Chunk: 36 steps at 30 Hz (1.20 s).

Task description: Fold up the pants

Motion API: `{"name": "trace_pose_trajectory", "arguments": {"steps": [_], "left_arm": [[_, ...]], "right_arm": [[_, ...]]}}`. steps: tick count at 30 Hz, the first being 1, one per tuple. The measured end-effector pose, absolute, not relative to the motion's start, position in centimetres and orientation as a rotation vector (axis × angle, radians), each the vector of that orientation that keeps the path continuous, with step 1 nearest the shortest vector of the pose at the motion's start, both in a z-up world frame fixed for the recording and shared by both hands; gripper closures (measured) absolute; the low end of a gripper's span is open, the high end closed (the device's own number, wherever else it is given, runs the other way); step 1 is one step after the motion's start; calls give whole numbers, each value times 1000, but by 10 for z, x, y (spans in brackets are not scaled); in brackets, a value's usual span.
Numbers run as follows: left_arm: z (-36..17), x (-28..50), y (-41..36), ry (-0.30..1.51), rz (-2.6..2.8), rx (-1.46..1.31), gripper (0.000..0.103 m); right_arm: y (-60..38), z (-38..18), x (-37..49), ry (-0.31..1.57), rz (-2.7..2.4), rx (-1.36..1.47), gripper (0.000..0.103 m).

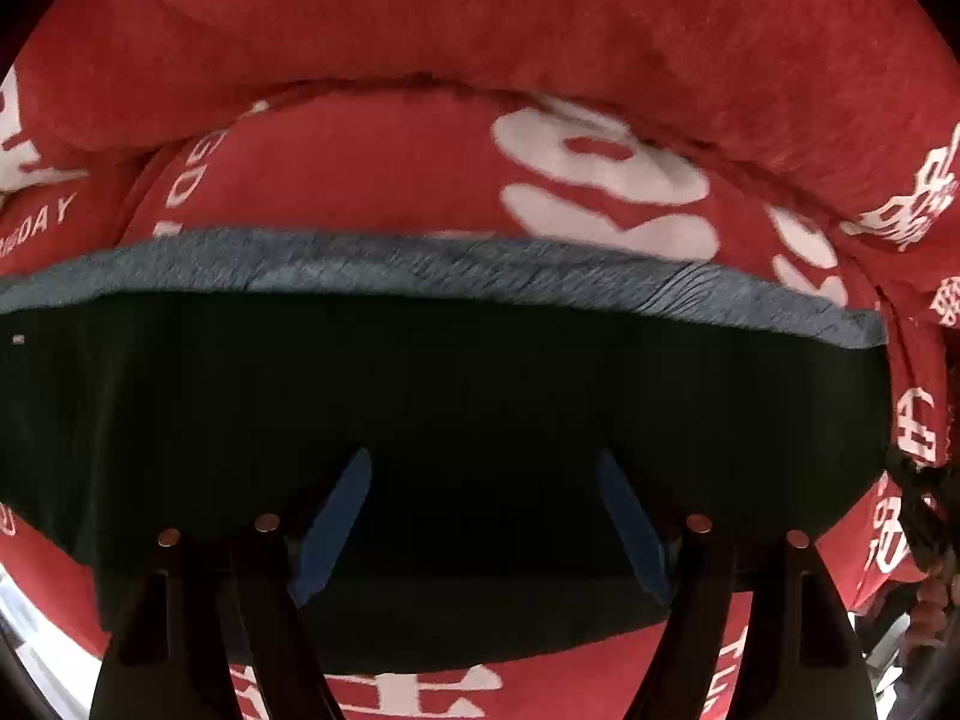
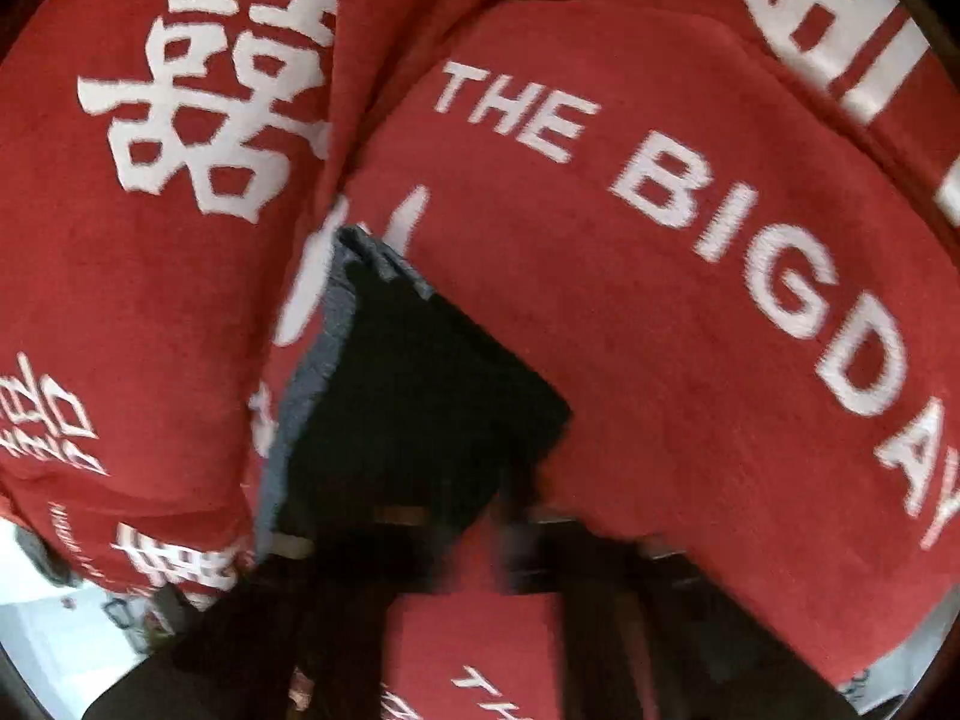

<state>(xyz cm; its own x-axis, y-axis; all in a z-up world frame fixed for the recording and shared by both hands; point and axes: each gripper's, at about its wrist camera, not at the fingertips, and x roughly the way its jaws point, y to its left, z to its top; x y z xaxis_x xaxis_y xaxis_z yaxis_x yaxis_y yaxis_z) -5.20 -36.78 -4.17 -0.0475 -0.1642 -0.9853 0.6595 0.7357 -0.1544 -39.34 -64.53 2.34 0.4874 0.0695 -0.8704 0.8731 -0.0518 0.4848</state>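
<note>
Dark pants (image 1: 450,372) with a grey fleecy inner edge (image 1: 480,270) lie flat on a red blanket (image 1: 420,30) printed with white lettering. My left gripper (image 1: 483,456) points straight down over the dark cloth. Its blue pads (image 1: 336,522) stand wide apart with nothing pinched between them. In the right wrist view a corner of the pants (image 2: 420,396) shows its grey edge (image 2: 312,372) on the left. My right gripper (image 2: 510,528) is blurred, with its fingers together at the pants' lower edge. Whether cloth is caught between them I cannot tell.
The red blanket (image 2: 660,360) lies in thick folds and ridges around the pants, with a high roll beyond them in the left wrist view. A pale floor (image 2: 36,630) shows past the blanket's edge at the lower left. Something dark and knotted (image 1: 930,540) hangs at the right.
</note>
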Motion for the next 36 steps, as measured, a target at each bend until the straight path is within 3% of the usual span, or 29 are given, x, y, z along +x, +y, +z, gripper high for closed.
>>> {"name": "trace_pose_trajectory", "arguments": {"steps": [4,8,11,12,18,21,26,32,36], "left_arm": [[-40,-50,-376,1445,-705,493,24],[-29,-35,-370,1405,-690,453,24],[-40,-23,-375,1408,-654,466,24],[-44,-19,-378,1406,-638,475,24],[-65,15,-373,1353,-516,450,20],[-65,32,-362,1350,-473,454,20],[-39,56,-313,1344,-415,445,20],[-20,82,-226,1319,-331,480,20],[-21,104,-171,1277,-294,531,20]], "right_arm": [[-647,34,-393,1024,-955,1309,102],[-640,52,-380,1023,-887,1258,94],[-625,62,-320,1079,-731,1054,53],[-621,58,-302,1089,-680,1026,50],[-620,-5,-231,1187,-633,975,53],[-634,-4,-227,1160,-694,914,61],[-631,15,-235,1187,-688,941,57],[-541,42,-221,1080,-311,1198,57],[-433,23,-185,1086,-80,1391,57]]}}
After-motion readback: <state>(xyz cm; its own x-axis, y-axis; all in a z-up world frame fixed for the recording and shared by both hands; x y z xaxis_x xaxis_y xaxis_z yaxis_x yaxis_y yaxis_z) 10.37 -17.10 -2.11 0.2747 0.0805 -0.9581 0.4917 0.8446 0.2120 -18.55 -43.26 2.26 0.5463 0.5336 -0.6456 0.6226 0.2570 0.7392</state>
